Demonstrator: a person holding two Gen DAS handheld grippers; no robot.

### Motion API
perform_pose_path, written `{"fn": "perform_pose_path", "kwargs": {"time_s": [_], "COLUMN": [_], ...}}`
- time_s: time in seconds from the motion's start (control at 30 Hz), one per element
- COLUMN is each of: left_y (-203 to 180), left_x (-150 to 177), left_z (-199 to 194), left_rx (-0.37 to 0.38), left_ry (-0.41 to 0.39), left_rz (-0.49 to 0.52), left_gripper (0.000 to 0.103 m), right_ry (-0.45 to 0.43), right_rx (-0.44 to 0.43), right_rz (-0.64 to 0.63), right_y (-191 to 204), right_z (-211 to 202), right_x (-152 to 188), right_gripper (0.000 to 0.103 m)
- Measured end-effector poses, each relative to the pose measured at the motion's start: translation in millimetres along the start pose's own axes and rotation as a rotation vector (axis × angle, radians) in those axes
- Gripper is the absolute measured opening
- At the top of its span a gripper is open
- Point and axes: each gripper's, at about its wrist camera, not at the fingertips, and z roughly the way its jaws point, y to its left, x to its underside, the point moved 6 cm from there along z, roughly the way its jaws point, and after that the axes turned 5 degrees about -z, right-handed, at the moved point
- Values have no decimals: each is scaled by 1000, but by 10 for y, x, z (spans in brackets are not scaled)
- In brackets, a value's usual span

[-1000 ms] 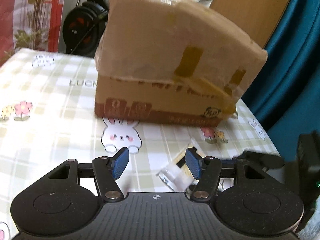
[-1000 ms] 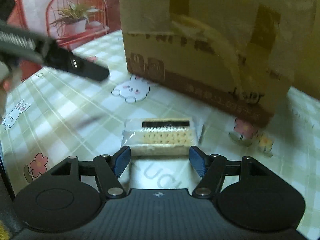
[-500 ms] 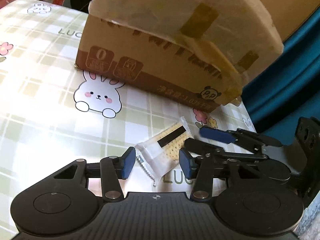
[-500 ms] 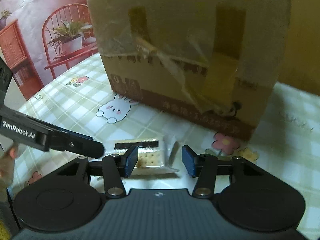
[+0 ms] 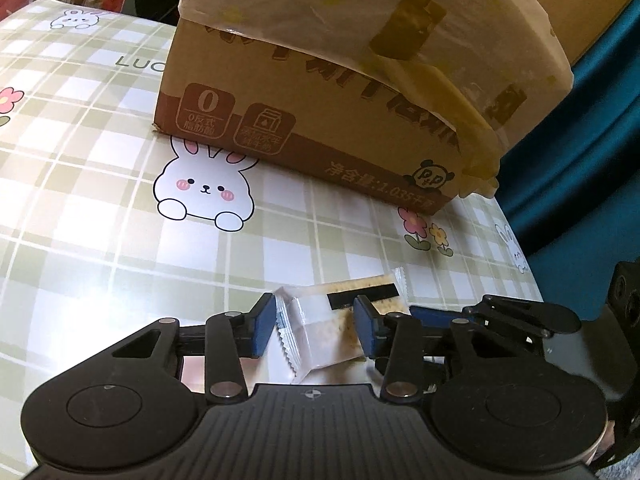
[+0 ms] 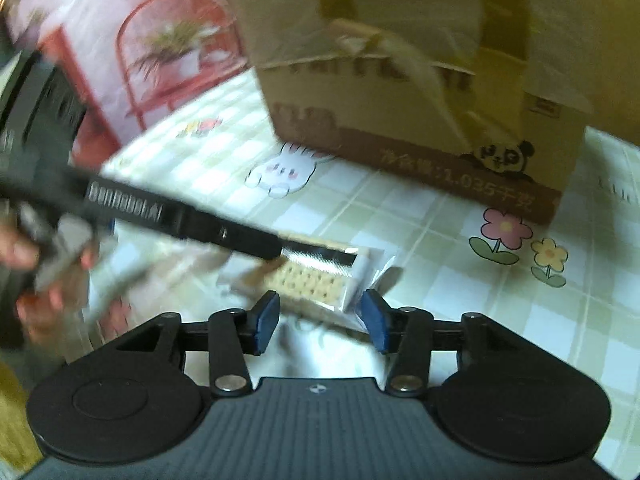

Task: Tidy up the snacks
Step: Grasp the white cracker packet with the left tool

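Observation:
A clear-wrapped cracker packet [image 5: 340, 320] with a black stripe lies on the checked tablecloth. My left gripper [image 5: 316, 330] straddles the packet's near end, its blue pads on both sides with small gaps, so it is open. In the right wrist view the same packet [image 6: 316, 276] lies just ahead of my right gripper [image 6: 320, 318], which is open and empty. The left gripper's black finger [image 6: 180, 220] reaches onto the packet from the left. A taped cardboard box [image 5: 360, 80] stands behind; it also shows in the right wrist view [image 6: 420, 80].
The tablecloth [image 5: 100, 200] has rabbit and flower prints. The table's right edge [image 5: 524, 264] drops to a dark teal fabric. A red plant stand [image 6: 172, 60] is beyond the far left. The right gripper's body [image 5: 520, 320] sits close to the right of my left one.
My left gripper has moved forward around the packet's end and its pads have narrowed. My right gripper has pulled back and opened wider; its view is blurred by motion.

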Motion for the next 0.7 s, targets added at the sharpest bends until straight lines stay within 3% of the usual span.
{"fn": "perform_pose_path", "kwargs": {"time_s": [0.1,0.23,0.37,0.47,0.57,0.7], "left_y": [-16,-92,-80,-76,-94,-155], "left_x": [0,51,79,65,24,-35], "left_z": [-4,-17,-21,-23,-110,-196], "left_rx": [-2,-43,-36,-41,-60,-55], "left_ry": [-3,-14,-11,-15,-46,-63], "left_rz": [15,116,97,78,107,138], "left_gripper": [44,45,44,44,44,42], "right_ry": [8,-18,-40,-44,-55,-89], "right_rx": [30,57,65,73,83,89], "right_rz": [-63,-40,-41,-42,-73,-45], "right_y": [50,15,7,37,151,168], "right_z": [21,82,72,73,51,-15], "right_x": [44,13,47,21,23,15], "right_gripper": [51,51,54,50,36,34]}}
